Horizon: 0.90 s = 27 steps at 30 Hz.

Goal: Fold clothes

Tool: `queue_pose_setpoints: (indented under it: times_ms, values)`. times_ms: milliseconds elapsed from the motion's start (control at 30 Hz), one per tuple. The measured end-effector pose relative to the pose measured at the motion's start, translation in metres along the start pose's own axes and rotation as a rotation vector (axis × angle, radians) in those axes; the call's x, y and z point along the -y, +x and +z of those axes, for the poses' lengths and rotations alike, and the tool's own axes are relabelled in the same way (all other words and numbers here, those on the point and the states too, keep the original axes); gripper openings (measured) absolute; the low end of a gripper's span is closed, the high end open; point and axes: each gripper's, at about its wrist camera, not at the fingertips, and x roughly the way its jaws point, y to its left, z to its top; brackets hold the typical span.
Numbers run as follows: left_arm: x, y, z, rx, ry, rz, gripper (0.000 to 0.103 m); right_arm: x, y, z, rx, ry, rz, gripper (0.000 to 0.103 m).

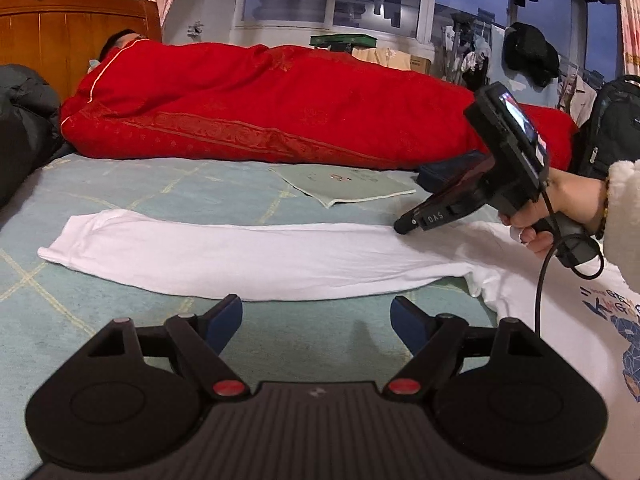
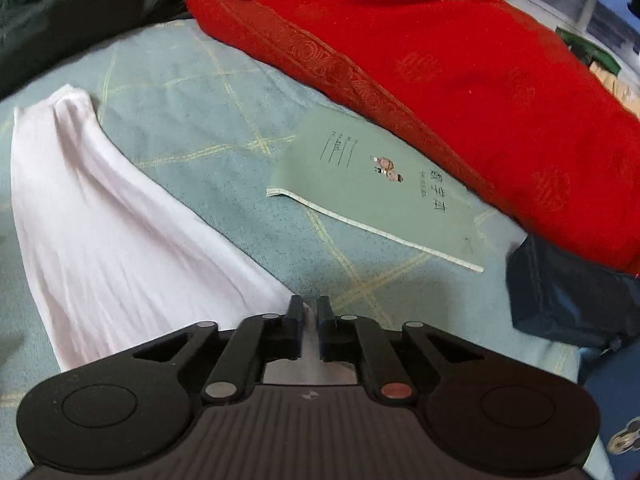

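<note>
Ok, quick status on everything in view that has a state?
Left tool: open, hovering over the bed sheet, holding nothing.
Right tool: shut on the white shirt's edge.
White shirt: partly folded into a long strip, lying flat.
Green booklet: closed, flat beside the red quilt.

Shirt [image 1: 280, 256] print cut by the right edge, sleeper's head [image 1: 120, 42] half hidden behind red quilt [image 1: 280, 112], shirt edge hidden under right tongs [image 2: 308, 316], booklet [image 2: 380, 188] text blurred, dark bag [image 2: 568, 296] partly under quilt.
</note>
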Motion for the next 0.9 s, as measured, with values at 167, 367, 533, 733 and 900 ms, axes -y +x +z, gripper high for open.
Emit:
queue_pose_setpoints:
  times_ms: [167,367,533,733,900]
  values:
    - [-0.014,-0.006,0.002,0.009,-0.008,0.055,0.083,-0.017,-0.024,0.027,0.081,-0.035,0.068,0.033]
    - [-0.045,-0.021,0.004,0.027,-0.043,0.134,0.084,-0.067,-0.012,0.072,0.133,-0.125,0.198,0.05]
    - [-0.073,-0.031,0.003,0.051,-0.13,0.132,0.085,-0.104,0.025,0.095,0.108,-0.187,0.262,0.05]
    - [-0.089,-0.033,0.001,0.052,-0.193,0.146,0.085,-0.127,0.045,0.097,0.1,-0.224,0.282,0.005]
    - [-0.087,-0.034,0.001,0.053,-0.186,0.146,0.085,-0.129,0.047,0.103,0.146,-0.209,0.215,0.004]
